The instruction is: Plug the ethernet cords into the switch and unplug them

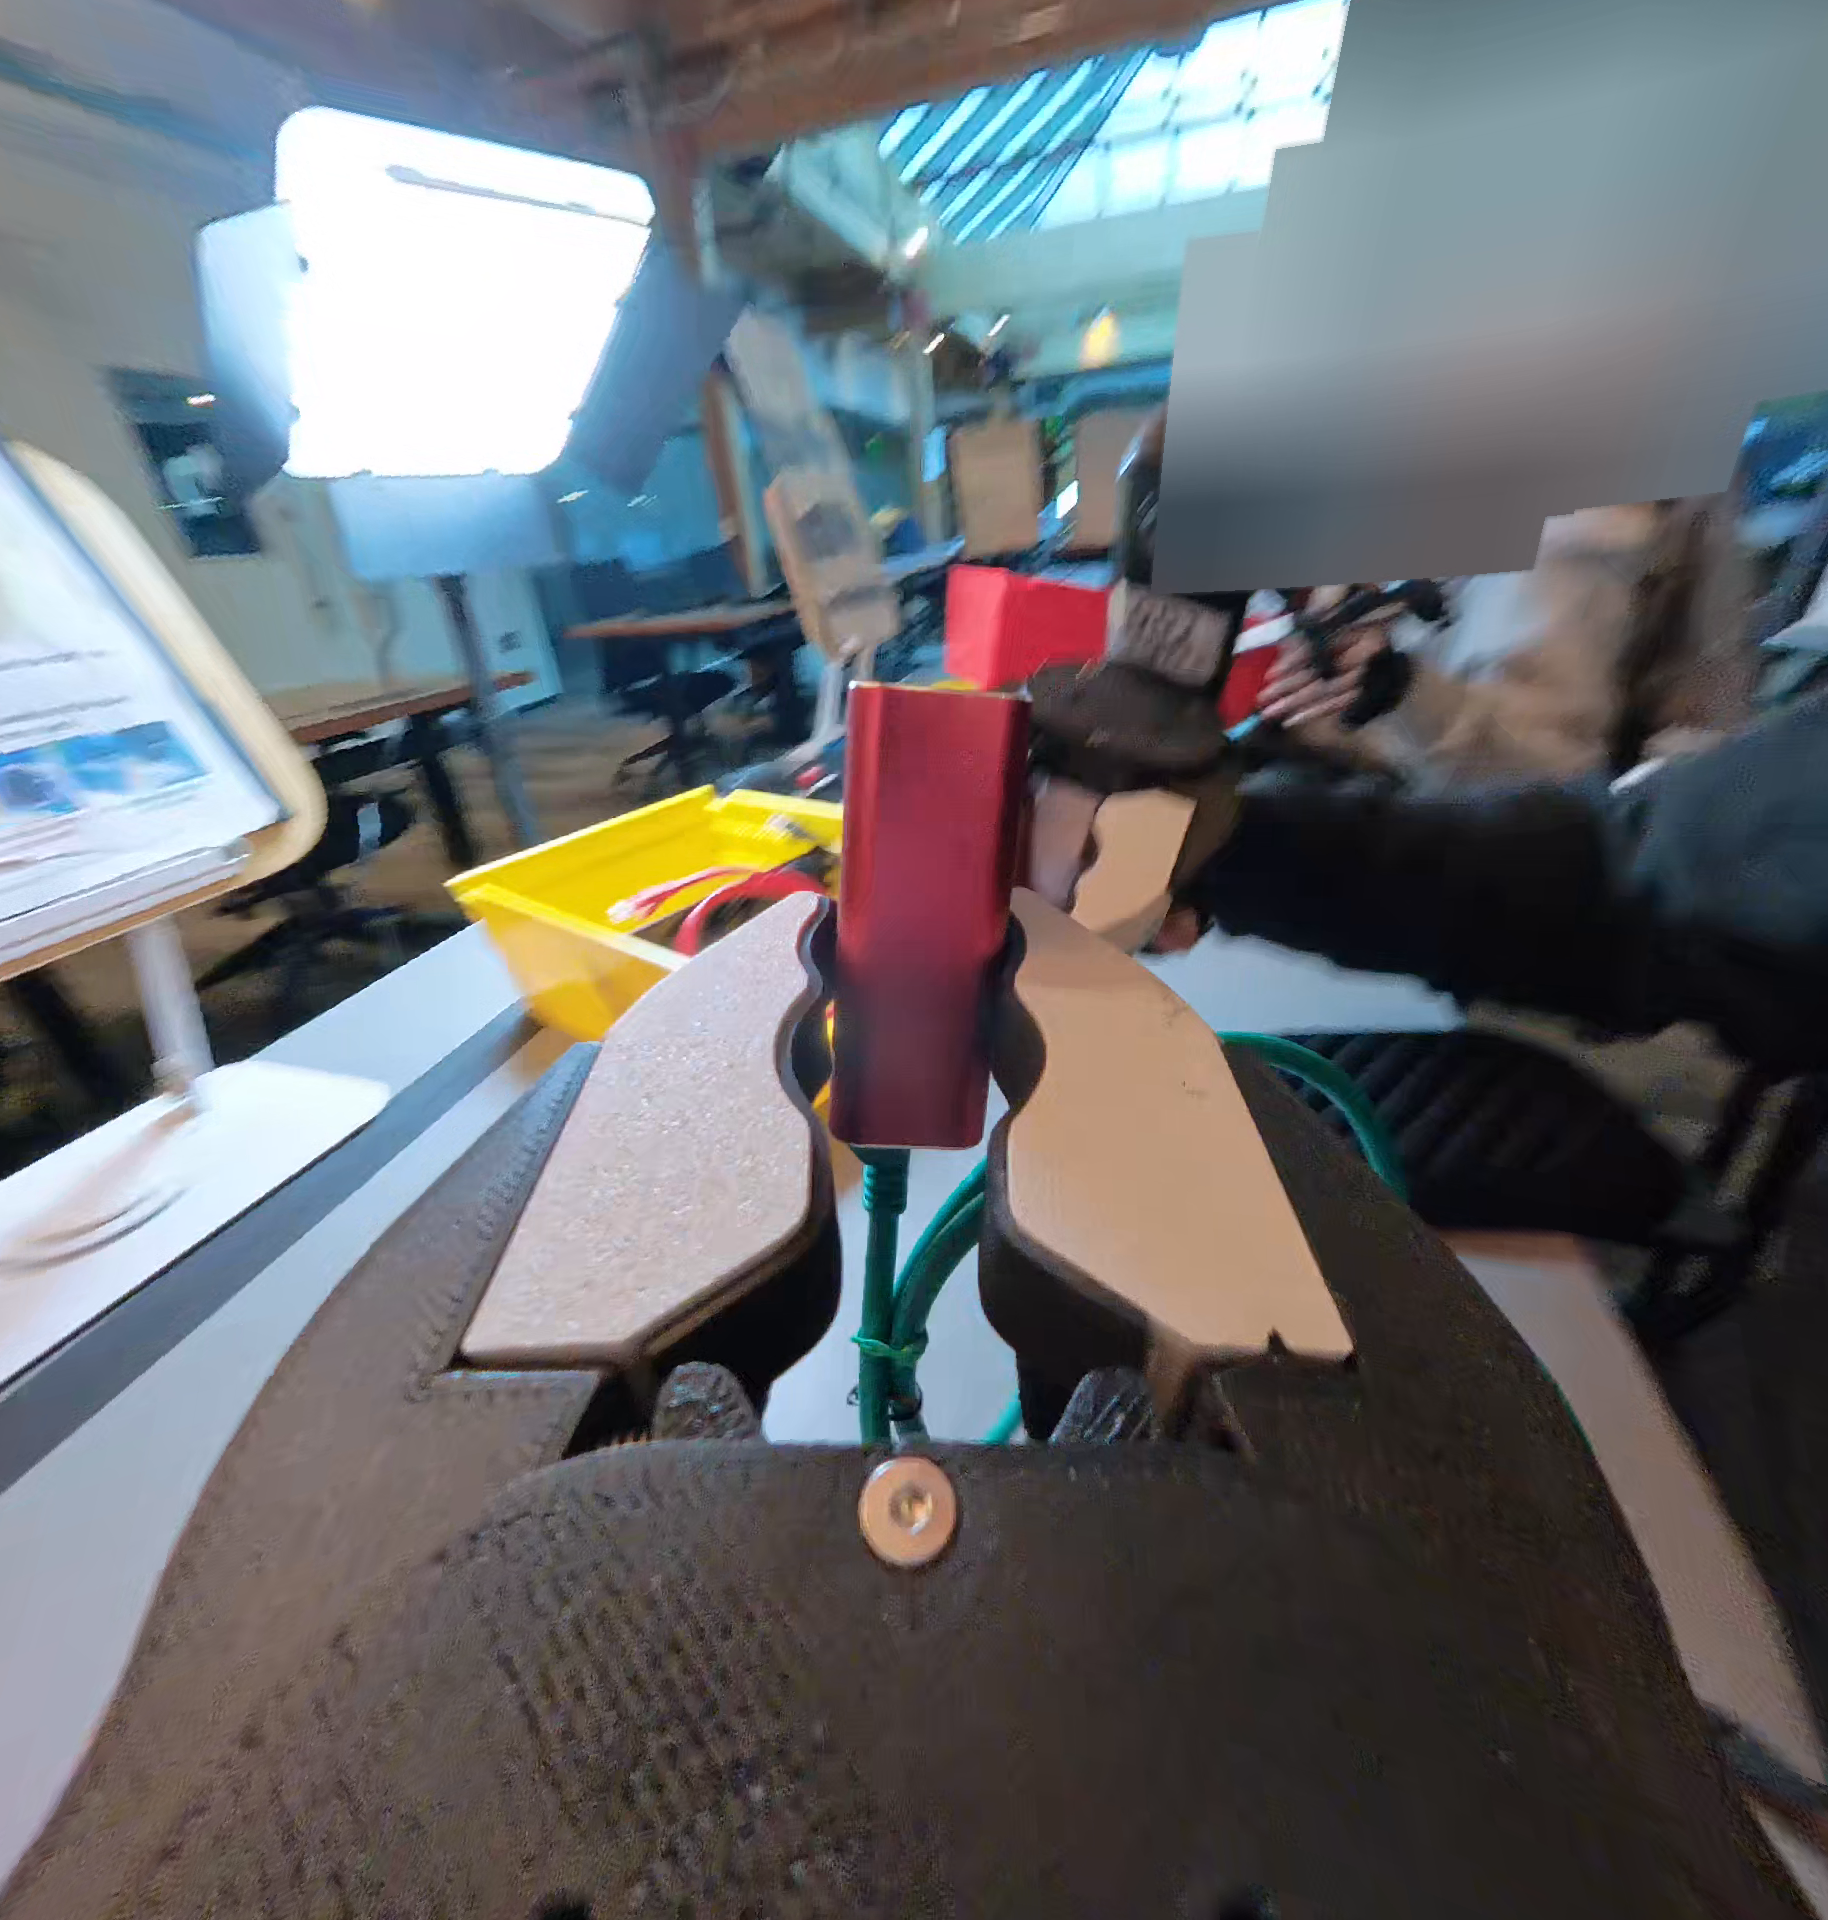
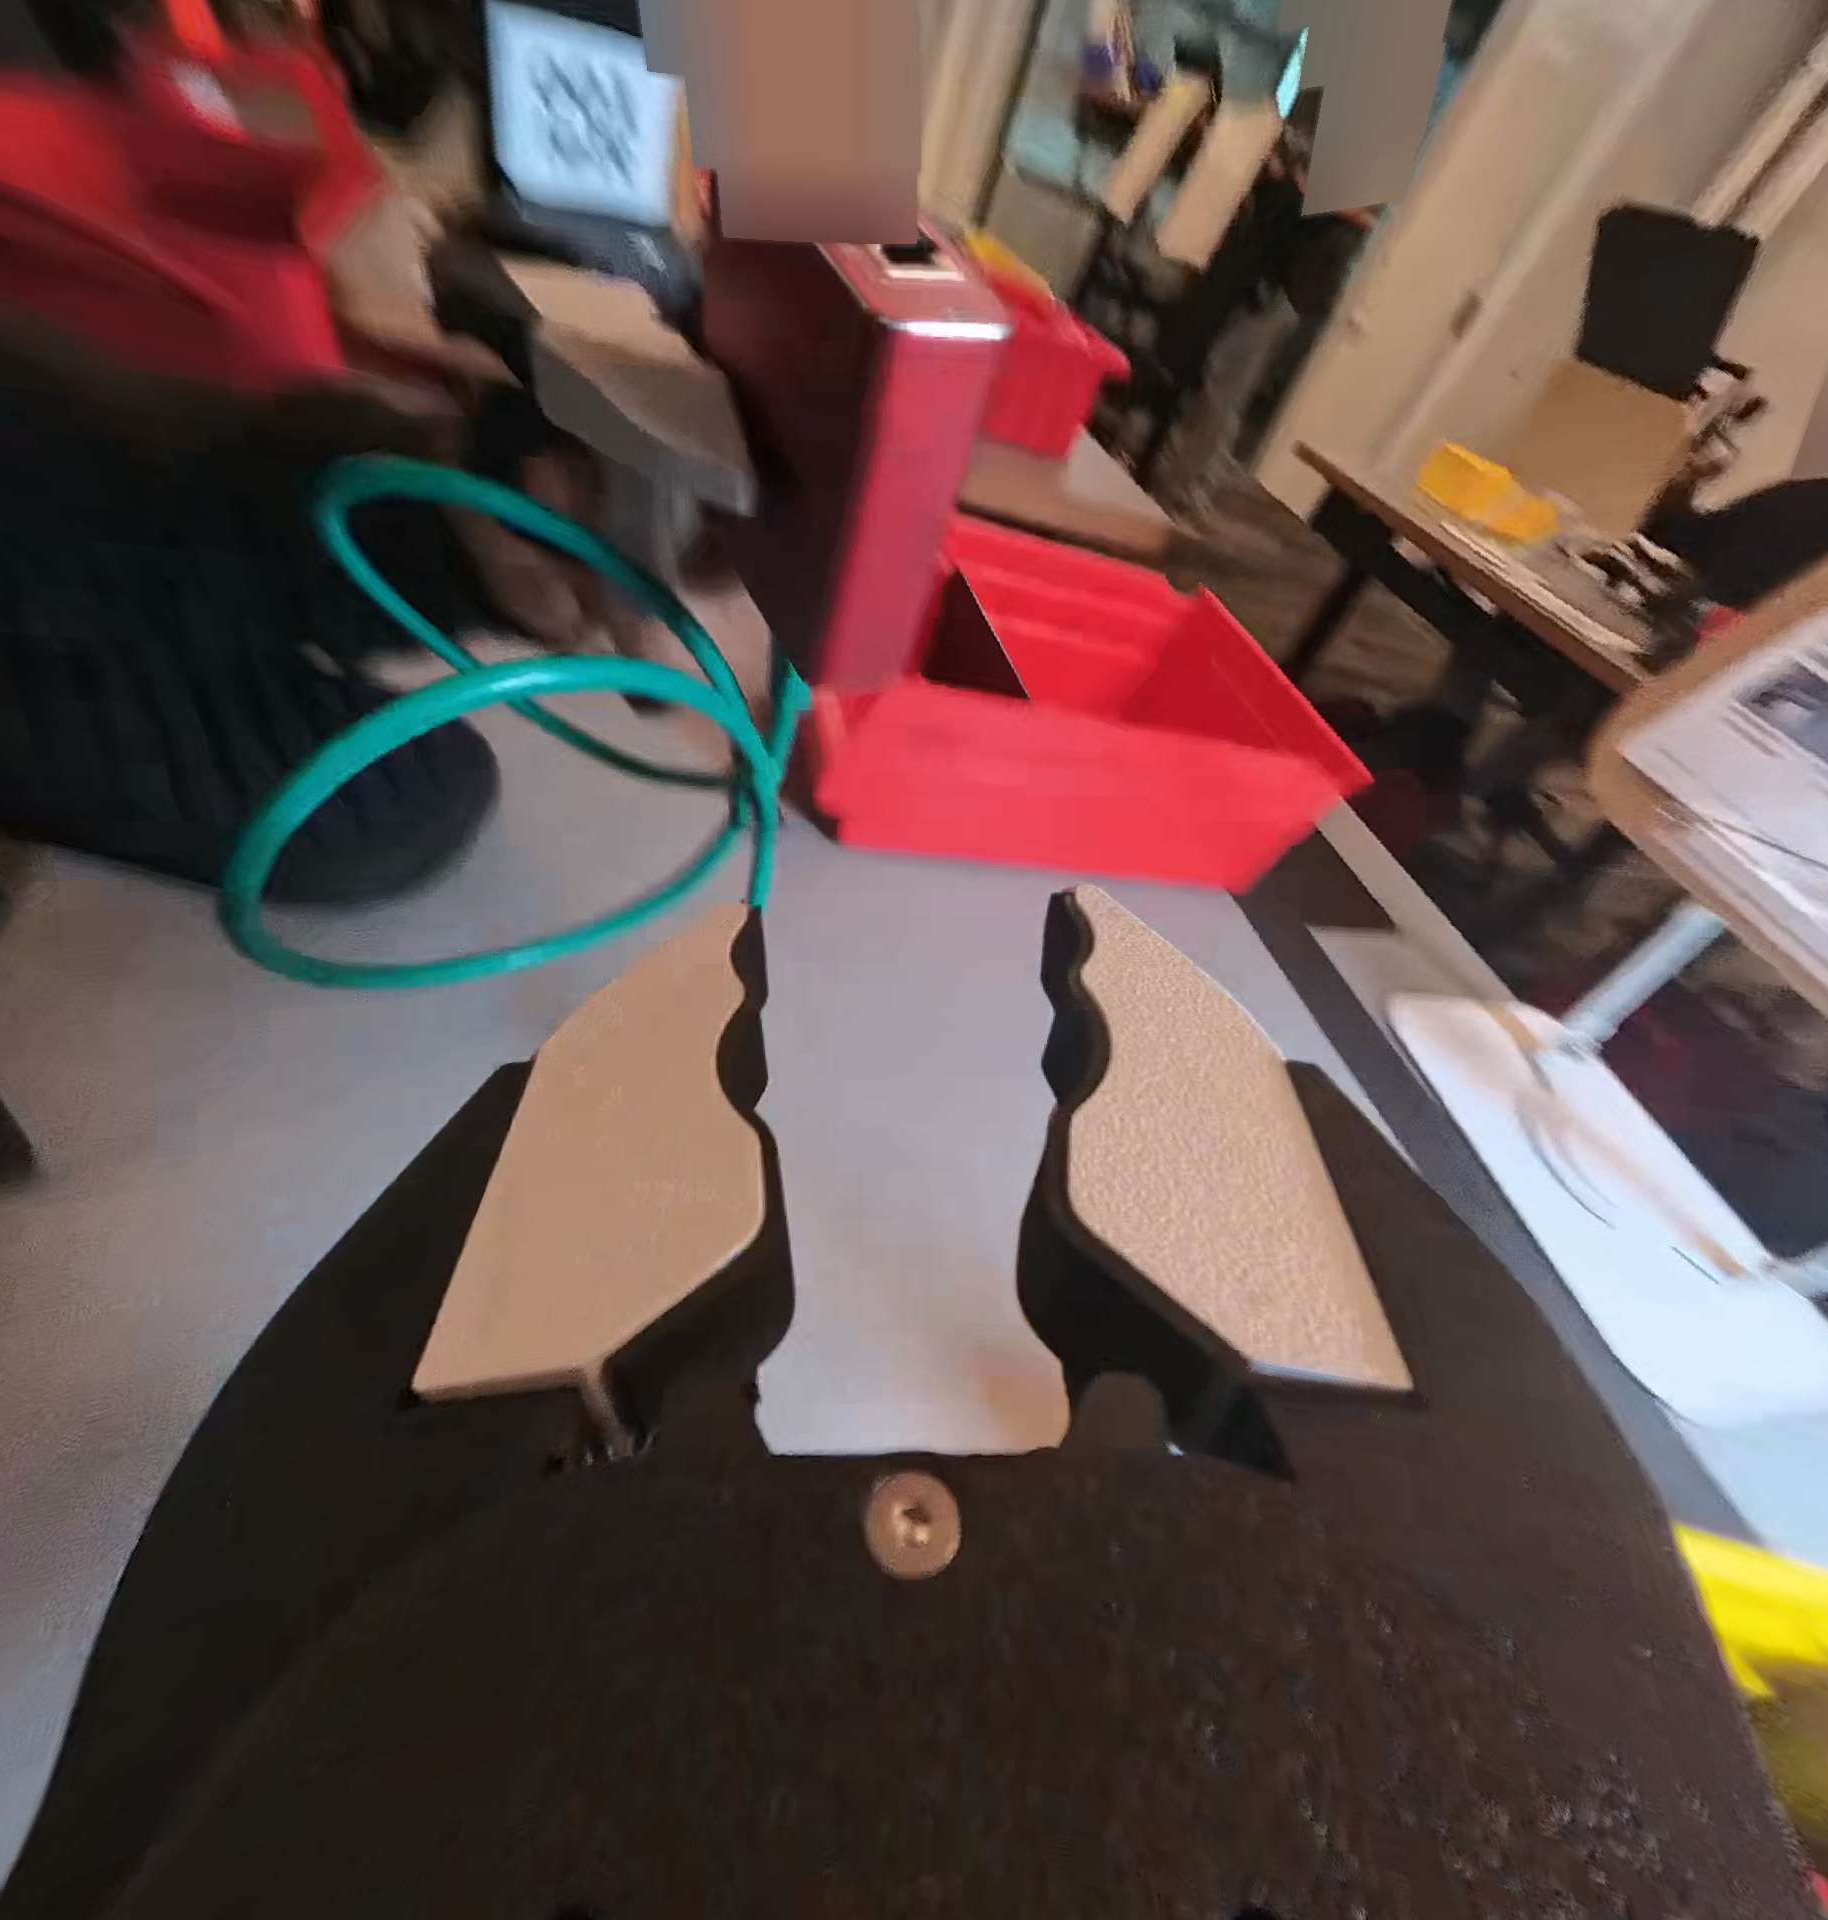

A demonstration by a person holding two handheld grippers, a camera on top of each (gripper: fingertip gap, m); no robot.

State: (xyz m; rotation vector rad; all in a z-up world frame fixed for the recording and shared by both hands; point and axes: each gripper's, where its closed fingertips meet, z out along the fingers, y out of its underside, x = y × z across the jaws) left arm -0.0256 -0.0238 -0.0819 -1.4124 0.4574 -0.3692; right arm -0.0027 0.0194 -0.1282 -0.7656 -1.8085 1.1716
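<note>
Left gripper (image 1: 915,951): 2 fingers pinch the red switch (image 1: 925,914) upright, mid-body. Green ethernet cord (image 1: 879,1247) is plugged into its lower end and hangs between the fingers. Right gripper (image 2: 905,925): fingers spread, holding nothing, just short of the cord's loop. Beyond its fingertips, a red bin (image 2: 1076,779) on the grey table (image 2: 266,1091); a yellow bin (image 1: 567,914) sits beyond the left fingertips.

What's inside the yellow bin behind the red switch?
In the yellow bin, red cords show, one with a plug end near the front wall. The red switch, clamped in the left gripper, covers the bin's right part.
</note>
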